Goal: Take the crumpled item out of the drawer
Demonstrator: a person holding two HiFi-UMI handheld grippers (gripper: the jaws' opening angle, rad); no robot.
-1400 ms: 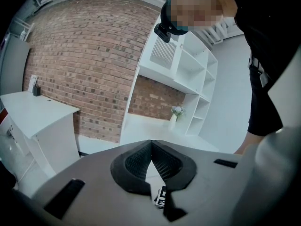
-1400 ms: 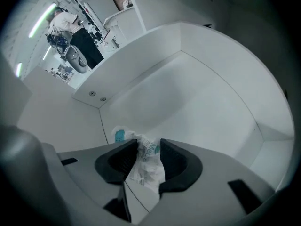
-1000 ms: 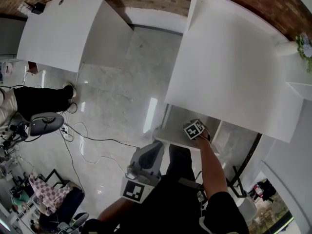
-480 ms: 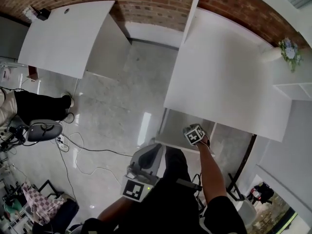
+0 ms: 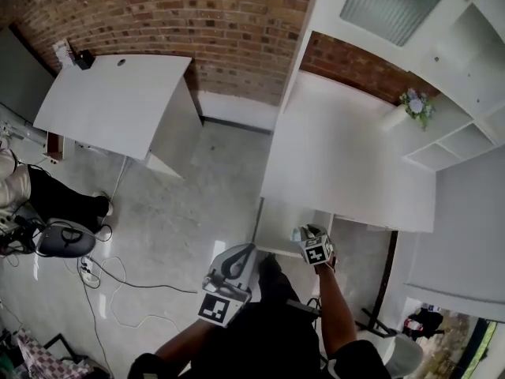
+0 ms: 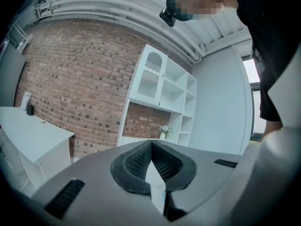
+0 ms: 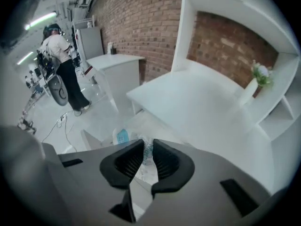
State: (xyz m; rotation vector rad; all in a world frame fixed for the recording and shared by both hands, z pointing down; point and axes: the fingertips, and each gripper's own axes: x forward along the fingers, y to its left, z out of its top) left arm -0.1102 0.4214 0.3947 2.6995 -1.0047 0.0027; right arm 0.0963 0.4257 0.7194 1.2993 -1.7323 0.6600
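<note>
While the crumpled item (image 7: 146, 164), a wad of white film with blue print, sits pinched between the pads of the right tongs (image 7: 148, 144), only a thin fold of it is actually caught. The rest bunches out past the tips, its blue patch hanging toward the open drawer (image 5: 278, 227) below. The item is therefore held at the drawer's mouth. Whether its loose end has cleared the drawer's wall I cannot tell.

The drawer stands pulled out from under the front edge of the white worktop (image 5: 347, 156), and in the head view the right tongs are just beside that edge. The left tongs (image 6: 151, 142) are closed on nothing, tips touching, held low near the person's body and well apart from the drawer.

The main risk, as I judge it, is the grip itself. Crinkly film gives under pressure, so a fold this slight could slide out between the pads if the lift is quick, dropping the wad back inside. The trailing part could also catch on the drawer's wall or front and be tugged free. A straight upward pull might bring the right tongs against the underside or lip of the worktop, jarring the hold. Drawing outward toward the person before rising looks the safer line.
</note>
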